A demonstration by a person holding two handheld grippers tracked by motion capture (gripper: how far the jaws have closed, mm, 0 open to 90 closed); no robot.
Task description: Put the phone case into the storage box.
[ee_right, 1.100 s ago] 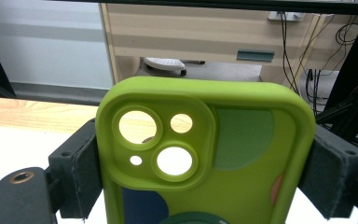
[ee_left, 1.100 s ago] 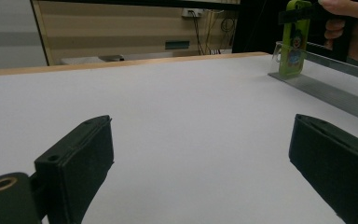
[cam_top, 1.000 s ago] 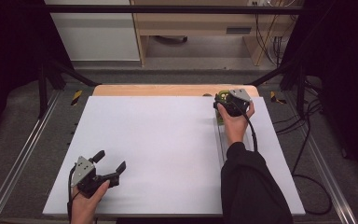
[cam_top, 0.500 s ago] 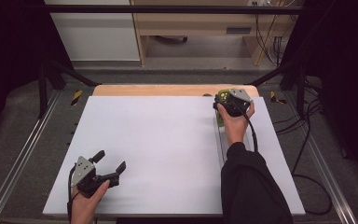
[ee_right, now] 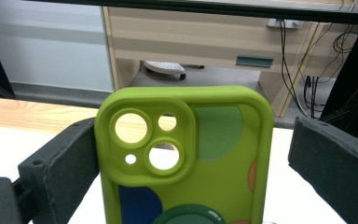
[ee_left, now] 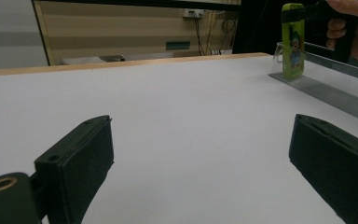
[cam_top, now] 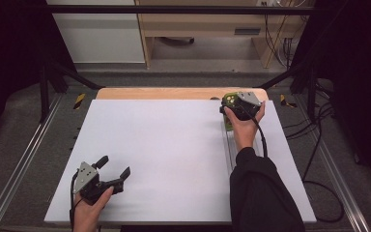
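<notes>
At the far right of the white table top [cam_top: 174, 154], the right gripper [cam_top: 239, 107] sat around a green phone case [ee_right: 186, 163] standing upright in a clear holder [ee_left: 279, 53] w/ a long metal rail [ee_left: 340, 95] running toward the near edge. In the right gripper view the jaws flanked the case, left one touching or nearly so, right one w/ a visible gap, so spread, not yet pinching. Judged: grasp approx. lined up but not closed; lifting the case out & moving it all left to do. Left gripper [cam_top: 108, 176] rested near left, jaws wide apart, holding nothing. Surface otherwise bare & matte, wood strip [cam_top: 159, 93] at far edge. Room behind: pale wood desk [ee_right: 191, 32], cables [ee_right: 303, 60], dark frame bars, grey floor
</notes>
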